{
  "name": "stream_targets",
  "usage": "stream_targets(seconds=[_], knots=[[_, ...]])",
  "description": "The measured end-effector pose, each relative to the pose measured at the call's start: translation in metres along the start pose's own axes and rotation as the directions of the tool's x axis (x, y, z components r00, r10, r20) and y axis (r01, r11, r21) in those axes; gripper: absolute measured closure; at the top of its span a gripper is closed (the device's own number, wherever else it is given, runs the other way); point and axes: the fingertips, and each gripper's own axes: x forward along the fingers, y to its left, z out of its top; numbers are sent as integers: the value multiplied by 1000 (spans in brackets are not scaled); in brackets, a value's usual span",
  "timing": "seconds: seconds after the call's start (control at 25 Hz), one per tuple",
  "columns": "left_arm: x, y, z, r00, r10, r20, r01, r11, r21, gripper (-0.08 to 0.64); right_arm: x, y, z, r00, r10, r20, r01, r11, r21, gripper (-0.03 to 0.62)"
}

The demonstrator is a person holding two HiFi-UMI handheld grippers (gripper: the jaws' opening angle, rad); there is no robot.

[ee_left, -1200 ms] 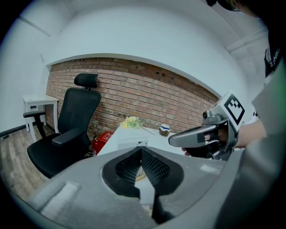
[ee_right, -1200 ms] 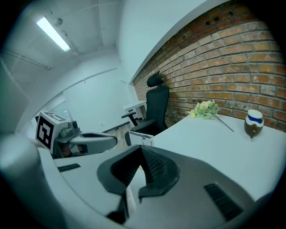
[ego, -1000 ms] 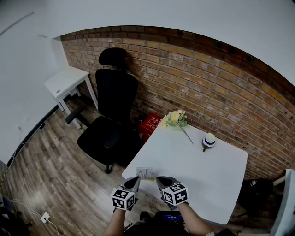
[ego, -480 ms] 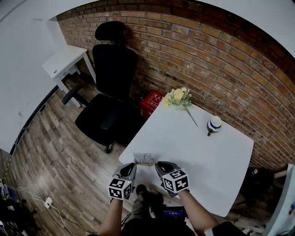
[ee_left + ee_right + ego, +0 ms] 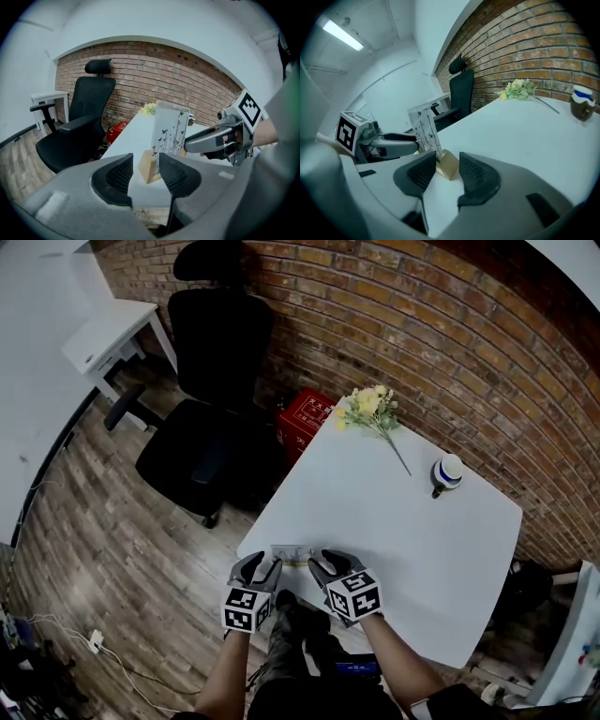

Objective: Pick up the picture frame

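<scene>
The picture frame is a pale card printed with butterflies, upright in a wooden base, at the near left edge of the white table. My left gripper is just left of it and my right gripper just right of it. Both have just been opening and stand open, their pads pressing on nothing. In the left gripper view the frame stands just beyond my left gripper, with the right gripper beside it. In the right gripper view the frame rises just ahead of my right gripper.
Yellow flowers lie at the table's far corner, and a small jar with a blue band stands near the far right edge. A black office chair, a red box and a white side desk stand left, before the brick wall.
Both grippers have sunk towards the table edge and closed in on the frame. Their jaws, shut before, now stand open. The head view has tipped further down.
</scene>
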Motion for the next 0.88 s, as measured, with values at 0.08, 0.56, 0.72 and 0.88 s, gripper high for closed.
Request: stream_targets(seconds=[0.08,0.56,0.72,0.88], knots=[[6,2,0,1000,-18,-2,18,1000,17,395,7,0,-1,1000,-5,-7,5,1000,-10,423],[19,-4,-4,993,-115,-8,115,992,55,396,24,4,-10,999,-40,-30,39,998,-52,420],[23,-5,-5,994,-111,-9,112,992,55,402,24,2,-17,997,-69,-28,68,997,-38,457],[21,-6,-7,993,-115,-6,115,992,45,418,24,0,-17,996,-84,-20,83,996,-33,474]])
